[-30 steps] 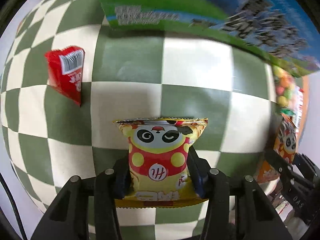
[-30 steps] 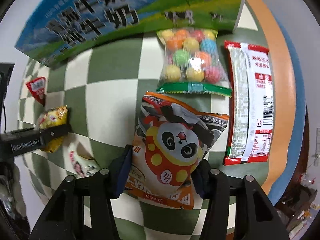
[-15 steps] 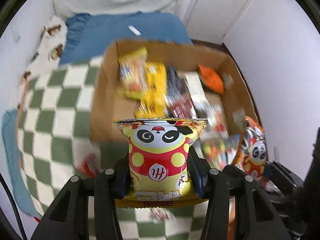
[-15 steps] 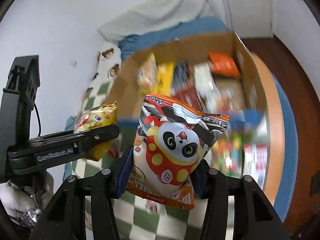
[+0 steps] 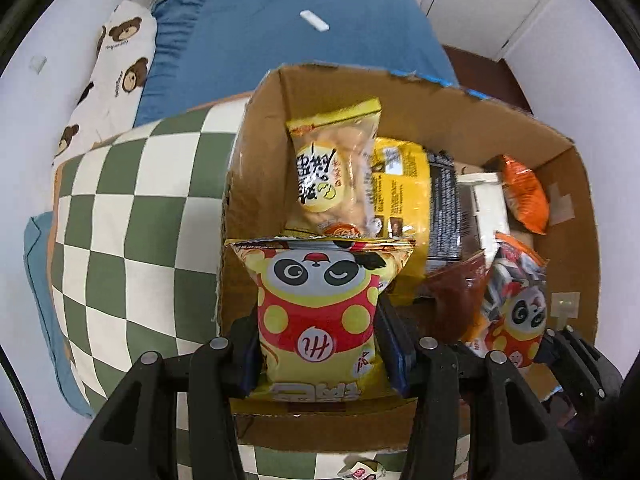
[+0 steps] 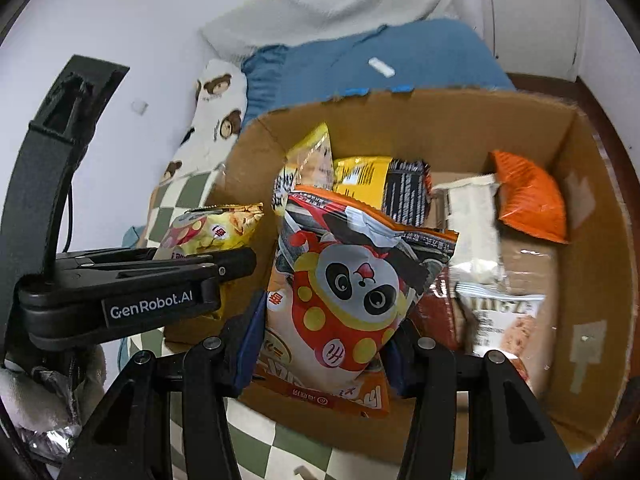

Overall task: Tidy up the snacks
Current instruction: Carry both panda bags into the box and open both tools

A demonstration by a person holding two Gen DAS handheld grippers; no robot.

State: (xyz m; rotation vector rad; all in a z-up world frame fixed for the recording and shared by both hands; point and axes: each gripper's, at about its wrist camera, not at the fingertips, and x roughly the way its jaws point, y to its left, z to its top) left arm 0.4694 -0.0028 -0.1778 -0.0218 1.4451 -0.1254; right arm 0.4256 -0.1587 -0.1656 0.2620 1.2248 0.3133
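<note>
Two panda snack bags are pinched in the jaws: the yellow panda bag (image 5: 320, 312) in the left gripper (image 5: 320, 344); the orange panda bag (image 6: 344, 292) in the right gripper (image 6: 324, 344). Both hang low-centre of frame over the open cardboard box (image 6: 440, 128), which holds other packets and sits on a green checked cloth (image 5: 120, 220).

Bedding and walls around the checked cloth

A blue blanket (image 5: 288, 36) lies across the far side, with a small white strip (image 5: 315, 21) on top of it. Beside it lies a white pillow with brown bear faces (image 5: 116, 60), touching the green-and-white checked cloth (image 5: 120, 216). White walls (image 6: 120, 20) rise behind, and a strip of dark wooden floor (image 5: 484, 68) shows at the right.
</note>
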